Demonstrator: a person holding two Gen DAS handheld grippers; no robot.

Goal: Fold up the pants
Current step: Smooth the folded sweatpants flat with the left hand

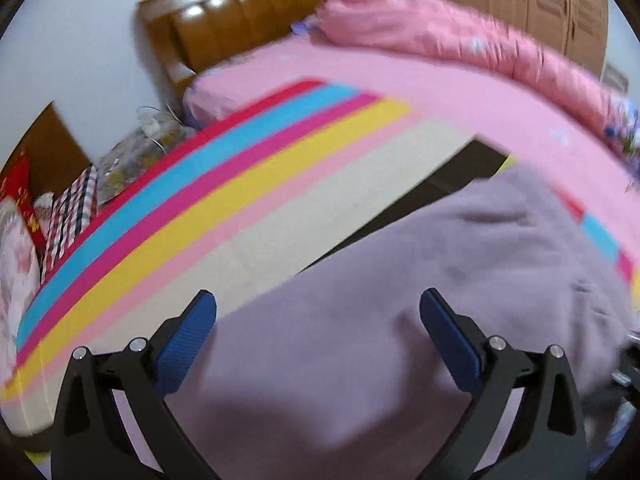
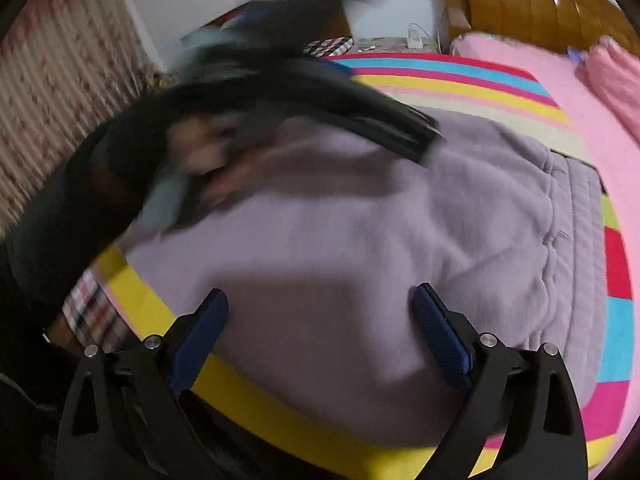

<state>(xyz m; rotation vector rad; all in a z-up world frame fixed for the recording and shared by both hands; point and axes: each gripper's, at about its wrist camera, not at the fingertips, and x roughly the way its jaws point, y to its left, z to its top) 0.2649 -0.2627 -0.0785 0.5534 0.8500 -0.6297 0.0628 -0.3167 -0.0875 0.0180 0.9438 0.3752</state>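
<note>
Lilac fleece pants (image 1: 420, 300) lie spread on a striped mat over the bed; a dark strip shows along their far edge. In the right wrist view the pants (image 2: 360, 240) fill the middle, with a quilted waistband part at the right. My left gripper (image 1: 318, 312) hovers open just above the cloth, nothing between its blue pads. My right gripper (image 2: 320, 308) is open too, over the near edge of the pants. The left gripper and the hand holding it (image 2: 248, 128) show as a dark blur over the pants' far left part.
The striped mat (image 1: 200, 216) covers a pink bed sheet (image 1: 400, 80). A rolled pink quilt (image 1: 460, 36) lies along the far side. A wooden headboard (image 1: 248, 16) stands behind. Checked cloth and clutter (image 1: 76, 208) sit beside the bed at left.
</note>
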